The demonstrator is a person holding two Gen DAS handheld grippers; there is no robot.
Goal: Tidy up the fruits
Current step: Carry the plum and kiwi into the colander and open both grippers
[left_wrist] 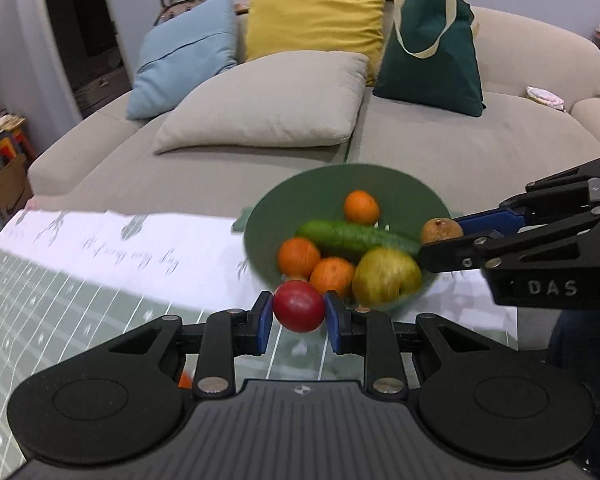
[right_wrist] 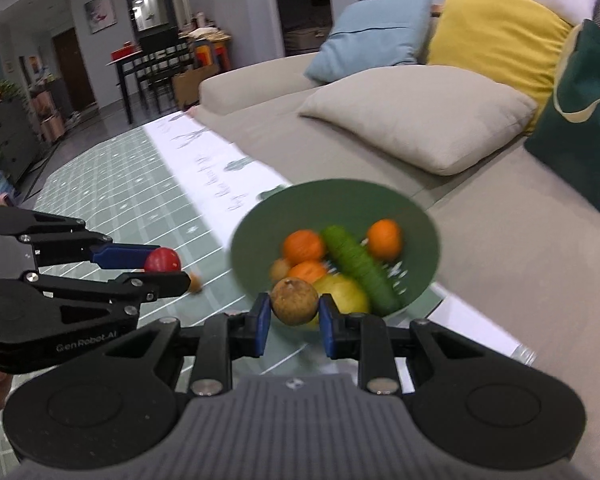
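Bowl (left_wrist: 260, 216) blurred, fruit inside smeared; a small brown one sits half hidden behind the oranges (right_wrist: 304, 246). Left gripper (left_wrist: 299, 312) clamps a red fruit (left_wrist: 299, 306), right gripper (right_wrist: 294, 312) clamps a brown fruit (right_wrist: 294, 300), both at the near rim. Open mat (left_wrist: 60, 280) lies left.

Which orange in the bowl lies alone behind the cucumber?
The far orange: the cucumber separates it from the other two oranges, which lie together.
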